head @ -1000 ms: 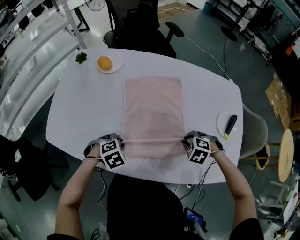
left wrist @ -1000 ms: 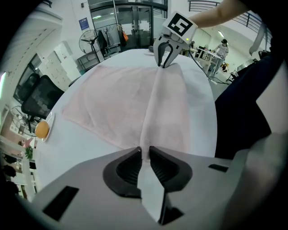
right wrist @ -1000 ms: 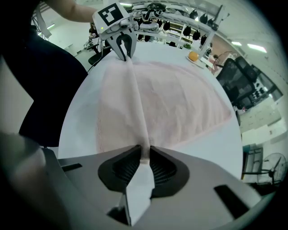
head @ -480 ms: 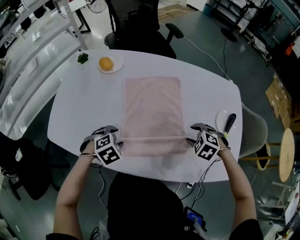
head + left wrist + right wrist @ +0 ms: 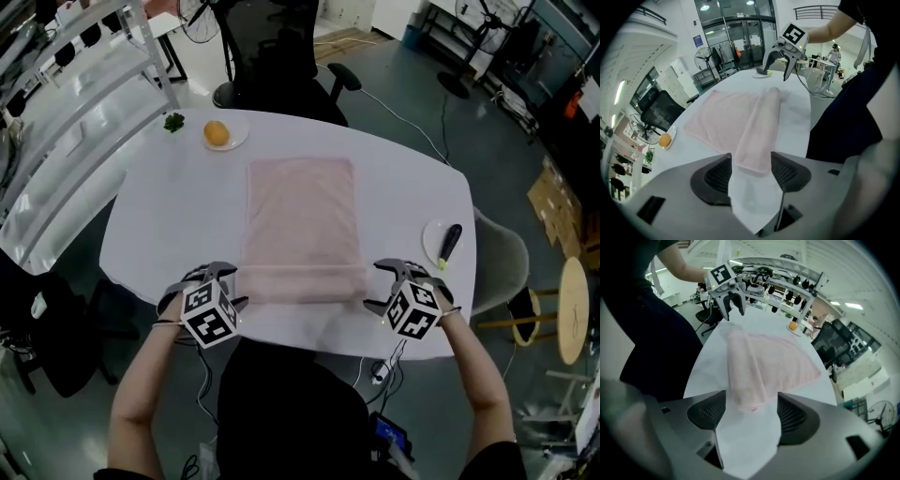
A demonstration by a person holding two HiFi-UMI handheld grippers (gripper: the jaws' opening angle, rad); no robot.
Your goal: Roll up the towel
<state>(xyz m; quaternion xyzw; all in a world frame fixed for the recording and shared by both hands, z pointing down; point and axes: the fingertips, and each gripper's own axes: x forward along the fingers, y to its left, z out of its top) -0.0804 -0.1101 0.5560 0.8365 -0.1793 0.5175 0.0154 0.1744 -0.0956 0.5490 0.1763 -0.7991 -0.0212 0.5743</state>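
A pink towel (image 5: 302, 225) lies lengthwise on the white oval table (image 5: 412, 187). Its near end is turned over into a flat folded band (image 5: 300, 281). My left gripper (image 5: 232, 287) hovers off the band's left end and my right gripper (image 5: 378, 286) off its right end, both raised above the table. Both pairs of jaws have just been opening and stand open. In the left gripper view the band's end (image 5: 757, 140) shows between the pads of the left gripper (image 5: 751, 171) without touching them. The right gripper view shows the same for the right gripper (image 5: 752, 416) and the other end (image 5: 747, 390).
A small plate with an orange (image 5: 217, 134) and a green sprig (image 5: 173, 122) sit at the table's far left. A plate holding a dark tool with a yellow-green tip (image 5: 448, 244) is at the right edge. A black office chair (image 5: 281, 66) stands behind the table and a pale chair (image 5: 502, 258) to its right.
Both grippers were shut on the folded edge a second ago. They have opened, let it go, and lifted back toward the person; the fold stays lying on the towel.
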